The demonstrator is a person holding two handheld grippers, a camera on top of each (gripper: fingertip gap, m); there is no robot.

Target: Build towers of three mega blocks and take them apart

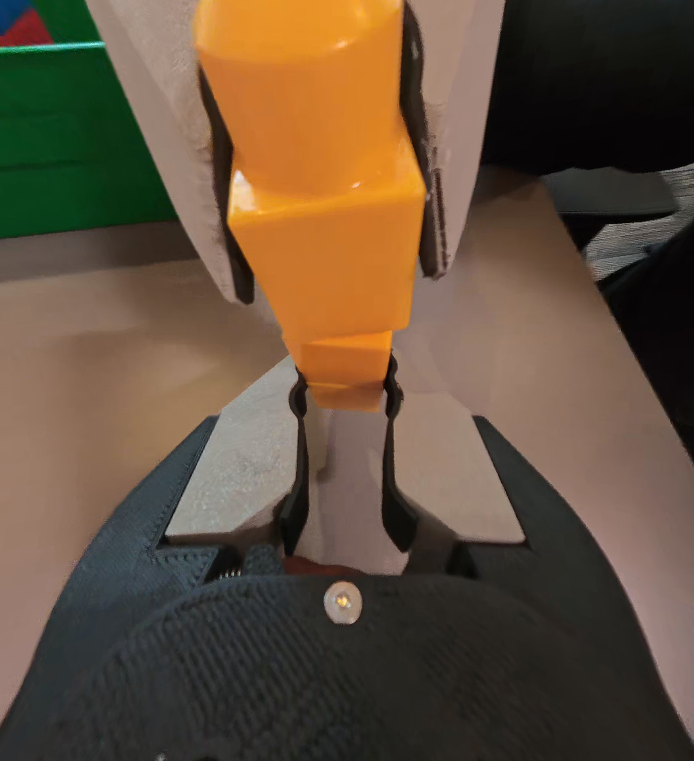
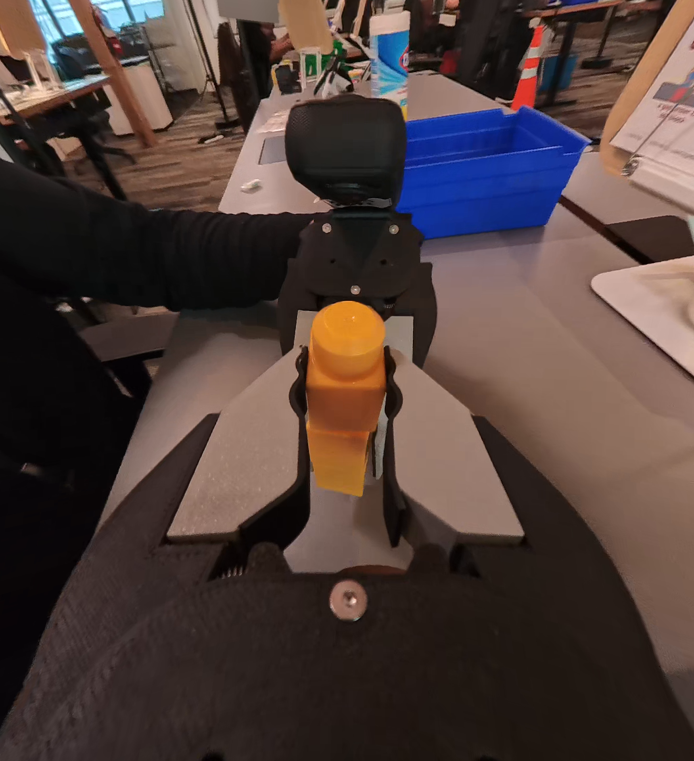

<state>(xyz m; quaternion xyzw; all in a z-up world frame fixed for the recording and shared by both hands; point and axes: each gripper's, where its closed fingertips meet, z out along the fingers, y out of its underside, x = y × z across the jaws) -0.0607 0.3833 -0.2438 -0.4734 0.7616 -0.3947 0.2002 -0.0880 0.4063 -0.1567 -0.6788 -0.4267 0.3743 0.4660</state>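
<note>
While both grippers' fingers pinch opposite ends, the orange block tower [image 2: 343,395] spans lengthwise between them

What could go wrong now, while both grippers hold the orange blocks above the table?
1. The left gripper pinches only the lower end of the bottom orange block, so that block may slip out when pulled.
2. The right gripper grips the top orange block; the stack looks twisted at the joint, so the blocks may pop apart suddenly and one may drop onto the table.
</note>
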